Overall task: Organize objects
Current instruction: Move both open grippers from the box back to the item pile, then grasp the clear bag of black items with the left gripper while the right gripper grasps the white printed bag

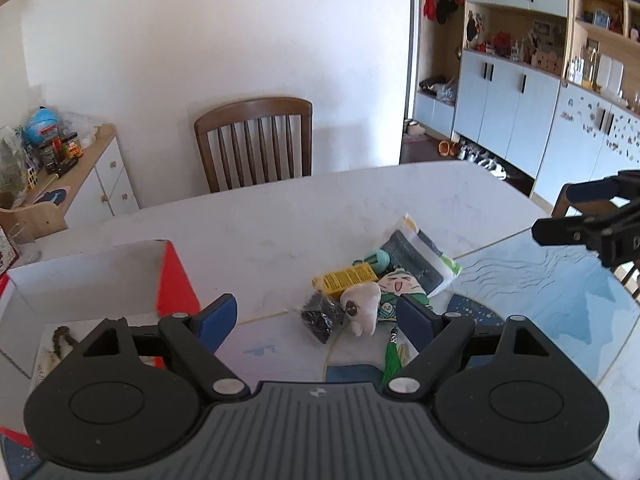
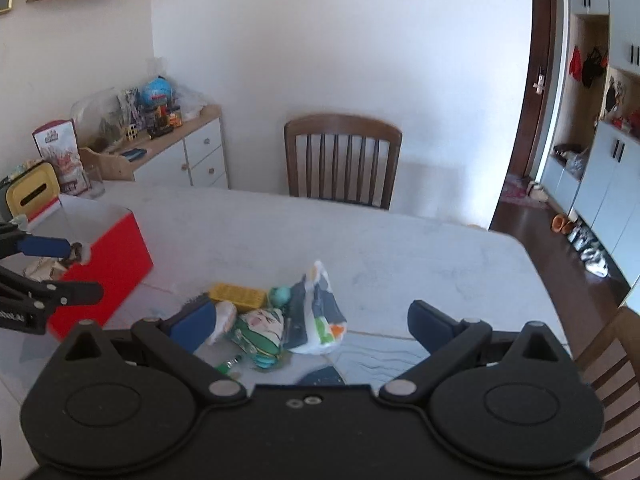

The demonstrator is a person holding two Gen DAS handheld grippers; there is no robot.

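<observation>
A small pile lies on the white table [image 1: 280, 216]: a yellow box [image 1: 346, 278], a teal round toy [image 1: 380, 260], a white tooth plush [image 1: 362, 306], a green cartoon plush [image 1: 396, 292] with a green tassel [image 1: 392, 360], a dark mesh pouch [image 1: 320, 316] and a white and grey packet [image 1: 420, 258]. My left gripper [image 1: 320, 322] is open just in front of the pile, nothing between its blue pads. My right gripper [image 2: 312, 326] is open too, over the green plush [image 2: 260, 332] and the packet [image 2: 320, 316]. A red and white box [image 1: 120, 280] stands open at the left.
A wooden chair [image 1: 256, 140] stands behind the table and another chair [image 2: 612, 360] at its right edge. A sideboard [image 2: 180, 148] with a globe and clutter is at the back left. Blue placemats [image 1: 540, 292] cover the near table. A yellow holder [image 2: 32, 196] sits behind the red box.
</observation>
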